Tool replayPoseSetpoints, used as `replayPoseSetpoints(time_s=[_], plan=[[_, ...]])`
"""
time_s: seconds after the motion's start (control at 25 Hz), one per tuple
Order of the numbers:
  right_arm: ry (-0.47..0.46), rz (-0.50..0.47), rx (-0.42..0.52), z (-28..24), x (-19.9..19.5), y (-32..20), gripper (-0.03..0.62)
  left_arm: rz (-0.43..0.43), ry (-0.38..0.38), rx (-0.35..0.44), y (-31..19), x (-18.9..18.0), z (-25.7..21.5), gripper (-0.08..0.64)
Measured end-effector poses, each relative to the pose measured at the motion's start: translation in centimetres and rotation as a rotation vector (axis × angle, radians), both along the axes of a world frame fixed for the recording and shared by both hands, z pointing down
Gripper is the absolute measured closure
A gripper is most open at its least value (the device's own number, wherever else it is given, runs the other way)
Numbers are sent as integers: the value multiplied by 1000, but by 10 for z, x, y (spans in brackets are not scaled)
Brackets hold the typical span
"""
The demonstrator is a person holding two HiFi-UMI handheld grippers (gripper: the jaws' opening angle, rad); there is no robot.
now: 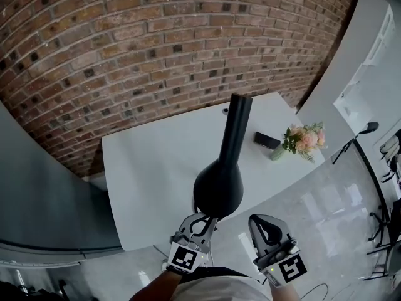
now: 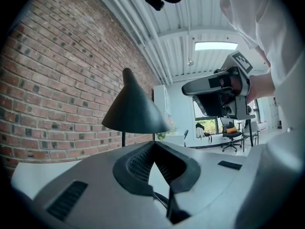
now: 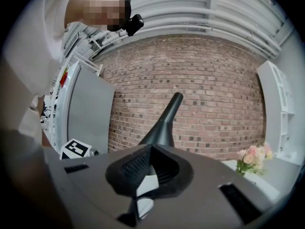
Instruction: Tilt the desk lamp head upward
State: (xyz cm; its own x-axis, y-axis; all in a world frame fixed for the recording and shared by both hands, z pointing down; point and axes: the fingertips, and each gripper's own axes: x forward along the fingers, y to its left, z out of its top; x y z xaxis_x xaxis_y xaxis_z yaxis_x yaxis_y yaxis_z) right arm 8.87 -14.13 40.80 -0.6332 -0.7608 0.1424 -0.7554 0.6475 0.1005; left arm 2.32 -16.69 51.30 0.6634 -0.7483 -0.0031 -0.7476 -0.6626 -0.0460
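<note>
The desk lamp's black cone head hangs over the white table's near edge, its neck running back toward the wall. In the left gripper view the cone sits just above and beyond my jaws, opening downward. My left gripper is shut and empty, its tip just under the cone's near rim; whether they touch is unclear. My right gripper is also shut and empty, to the right of the cone and apart from it. The right gripper view has the lamp ahead of the shut jaws.
The white table stands against a brick wall. A small black box and a vase of pink flowers are at the table's right end. A grey partition stands left, and glossy floor lies right.
</note>
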Motion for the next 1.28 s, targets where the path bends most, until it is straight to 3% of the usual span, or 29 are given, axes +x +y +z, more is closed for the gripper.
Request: replayPoseSetpoints(time_s=[1.28], plan=[[-23,-29,-5,2,1,-21,578,-25,-13,37,-19,-2,-13,552]])
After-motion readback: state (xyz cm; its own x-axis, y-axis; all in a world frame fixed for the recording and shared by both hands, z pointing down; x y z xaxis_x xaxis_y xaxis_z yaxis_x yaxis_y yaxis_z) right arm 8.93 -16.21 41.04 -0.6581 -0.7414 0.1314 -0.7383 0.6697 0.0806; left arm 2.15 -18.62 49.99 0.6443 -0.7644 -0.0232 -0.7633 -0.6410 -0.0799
